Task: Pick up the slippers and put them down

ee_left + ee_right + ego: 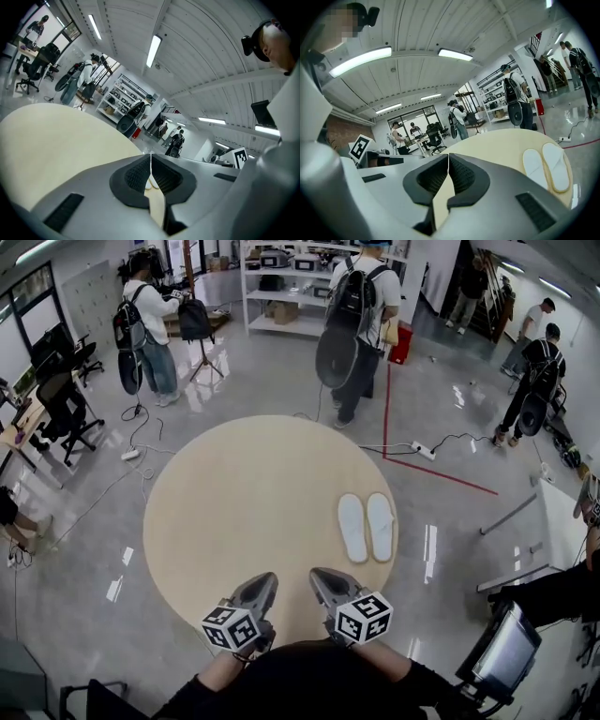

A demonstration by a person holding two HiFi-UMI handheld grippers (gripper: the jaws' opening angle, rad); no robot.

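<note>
Two white slippers (367,526) lie side by side, soles flat, on the right part of the round beige table (234,493). In the right gripper view the slippers (548,168) show to the right of the jaws. My left gripper (265,579) and right gripper (317,575) hover over the table's near edge, side by side, both shut with nothing between the jaws. The slippers lie ahead and to the right of both. In the left gripper view my left gripper (151,156) points across the table, and a sliver of the slippers (151,183) shows through the slit between the jaws.
Several people with backpacks stand on the glossy grey floor beyond the table (356,315). White shelving (291,277) stands at the back. Office chairs (66,399) are on the left, cables and a power strip (422,450) on the right.
</note>
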